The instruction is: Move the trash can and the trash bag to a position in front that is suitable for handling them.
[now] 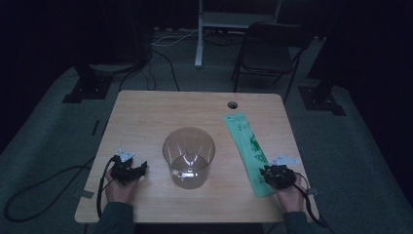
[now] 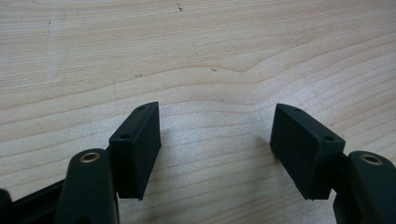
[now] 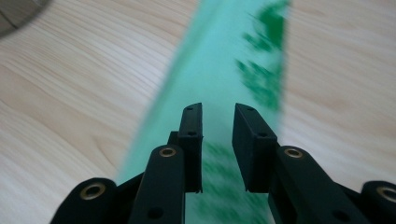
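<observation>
A dim recording lab: black stand bases [image 1: 88, 87], loose floor cables [image 1: 146, 66], grey carpet [image 1: 44, 146], a black folding chair [image 1: 265, 51].

I see a pale wood-grain table [image 1: 146, 112], smooth and matt; a clear glossy plastic container [image 1: 189, 157]; a thin green plastic bag [image 1: 246, 146]; matt black plastic fingers [image 2: 135, 149].
</observation>
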`<control>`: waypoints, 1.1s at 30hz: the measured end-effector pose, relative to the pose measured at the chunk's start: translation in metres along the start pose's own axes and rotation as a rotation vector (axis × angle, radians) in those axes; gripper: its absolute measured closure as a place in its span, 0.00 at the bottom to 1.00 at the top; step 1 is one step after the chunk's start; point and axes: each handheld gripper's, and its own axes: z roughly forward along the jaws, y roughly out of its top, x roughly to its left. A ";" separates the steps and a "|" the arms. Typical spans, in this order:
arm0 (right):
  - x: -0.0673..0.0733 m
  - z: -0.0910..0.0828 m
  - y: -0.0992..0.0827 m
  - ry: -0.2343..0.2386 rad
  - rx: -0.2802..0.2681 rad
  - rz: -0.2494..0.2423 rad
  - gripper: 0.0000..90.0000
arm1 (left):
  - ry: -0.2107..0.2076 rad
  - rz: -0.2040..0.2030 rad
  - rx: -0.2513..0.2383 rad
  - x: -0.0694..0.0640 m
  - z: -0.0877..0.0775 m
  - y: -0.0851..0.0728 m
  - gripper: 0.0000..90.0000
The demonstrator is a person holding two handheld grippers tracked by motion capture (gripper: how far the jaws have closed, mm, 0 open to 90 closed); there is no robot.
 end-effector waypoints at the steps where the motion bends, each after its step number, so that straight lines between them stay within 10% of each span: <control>1: 0.007 0.006 0.006 0.013 0.000 -0.014 0.80 | 0.000 0.000 0.000 0.000 0.000 0.000 0.37; 15: 0.028 0.060 0.027 -0.027 0.059 -0.034 0.75 | -0.001 0.001 0.000 0.000 0.000 0.000 0.37; 22: 0.022 0.053 0.021 0.002 0.092 -0.030 0.99 | -0.001 0.002 0.000 0.000 0.000 0.000 0.37; 33: 0.006 0.019 -0.010 0.053 0.147 -0.083 0.95 | -0.001 0.002 0.000 0.000 0.000 0.000 0.37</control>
